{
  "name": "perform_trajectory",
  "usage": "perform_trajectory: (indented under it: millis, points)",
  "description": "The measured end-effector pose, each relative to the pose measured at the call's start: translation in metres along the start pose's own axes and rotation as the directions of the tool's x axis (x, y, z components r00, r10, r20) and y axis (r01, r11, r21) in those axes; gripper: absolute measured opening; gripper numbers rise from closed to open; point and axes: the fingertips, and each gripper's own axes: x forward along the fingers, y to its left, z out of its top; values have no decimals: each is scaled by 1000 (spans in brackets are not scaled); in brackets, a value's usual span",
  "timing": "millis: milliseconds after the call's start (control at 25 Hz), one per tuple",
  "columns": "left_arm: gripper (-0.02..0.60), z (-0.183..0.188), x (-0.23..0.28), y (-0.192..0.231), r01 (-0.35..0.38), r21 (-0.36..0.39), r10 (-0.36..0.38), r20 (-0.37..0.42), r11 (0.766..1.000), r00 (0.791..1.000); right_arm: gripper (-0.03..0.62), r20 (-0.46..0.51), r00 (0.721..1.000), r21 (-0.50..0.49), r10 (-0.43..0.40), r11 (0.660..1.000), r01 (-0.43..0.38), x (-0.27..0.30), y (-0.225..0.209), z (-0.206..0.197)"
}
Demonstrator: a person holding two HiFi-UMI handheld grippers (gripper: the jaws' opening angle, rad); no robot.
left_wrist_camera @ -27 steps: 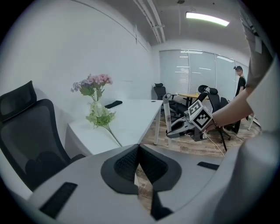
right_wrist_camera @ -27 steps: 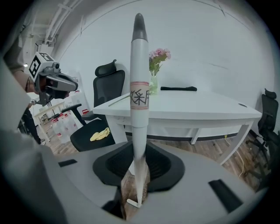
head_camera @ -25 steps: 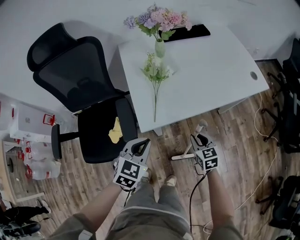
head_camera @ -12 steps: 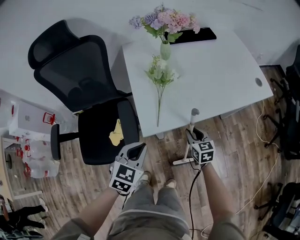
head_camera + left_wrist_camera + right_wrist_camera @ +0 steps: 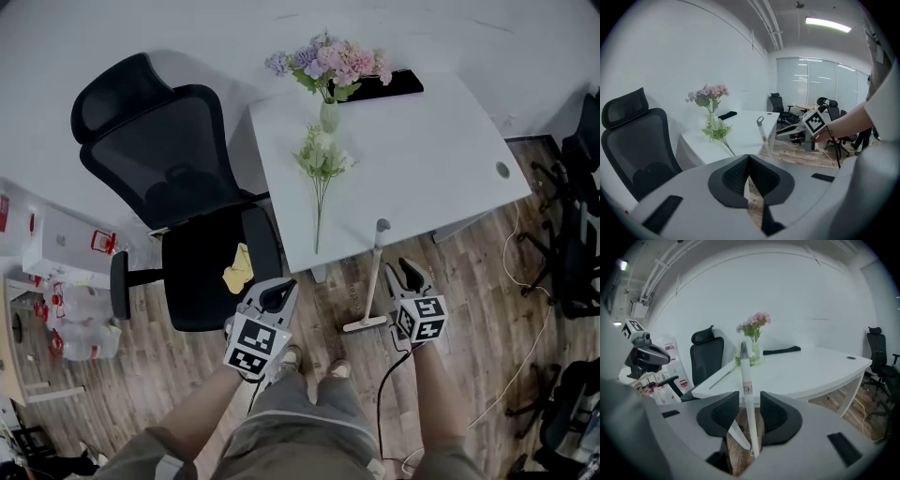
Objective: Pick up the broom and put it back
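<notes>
The broom stands upright on the wooden floor, its handle top leaning on the near edge of the white table and its head on the boards below. The right gripper sits just right of the handle. In its own view the handle shows in the gap between the fingers, with space on both sides. Those fingers have just been opening and press on nothing. The left gripper hangs well left of the broom, near the black chair, its fingers closed together and empty.
</notes>
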Motion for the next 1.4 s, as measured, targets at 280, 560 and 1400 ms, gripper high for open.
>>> perform_trajectory:
  millis: [280,560,1400]
  points:
    - [17,40,-33,4,4,8,-4,72,1000,997,98,144,989,-6,18,1000,-18,-92,26,86]
    - [17,81,-72,-5,37,48,-45,166,998,985,57,256,966,-9,26,1000,-25,-165,76,145]
    - [17,154,-192,-33,58,97,-90,376,994,922,34,291,952,-104,99,992,-72,-274,192,197]
